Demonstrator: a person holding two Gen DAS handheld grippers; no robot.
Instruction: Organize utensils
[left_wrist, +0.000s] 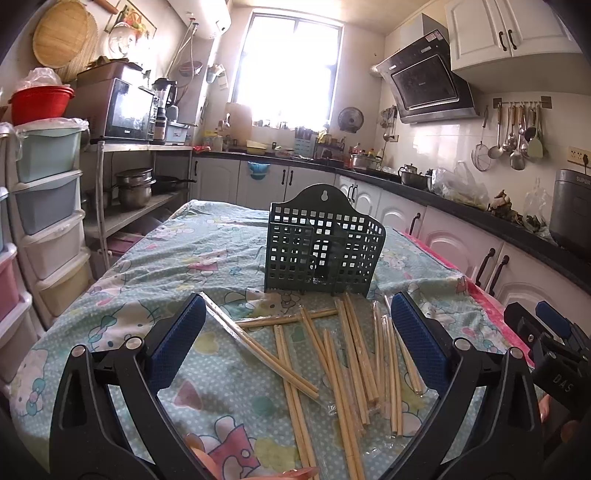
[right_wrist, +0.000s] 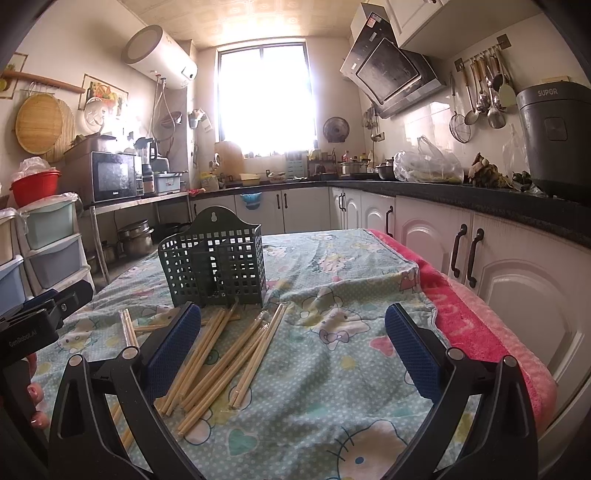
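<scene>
Several bamboo chopsticks (left_wrist: 343, 354) lie scattered on the cartoon-print tablecloth (left_wrist: 177, 266), some in clear wrappers. A dark green perforated utensil holder (left_wrist: 323, 249) stands upright just behind them. My left gripper (left_wrist: 297, 325) is open and empty, hovering above the chopsticks. In the right wrist view the chopsticks (right_wrist: 218, 354) lie left of centre in front of the holder (right_wrist: 216, 267). My right gripper (right_wrist: 291, 332) is open and empty, to the right of the pile. The right gripper also shows in the left wrist view (left_wrist: 550, 339), at the right edge.
A pink towel (right_wrist: 480, 325) runs along the table's right edge, next to white cabinets (right_wrist: 461, 251) under a dark counter. Plastic drawers (left_wrist: 48, 221) stand left of the table. The left gripper's body (right_wrist: 40, 317) shows at the left edge.
</scene>
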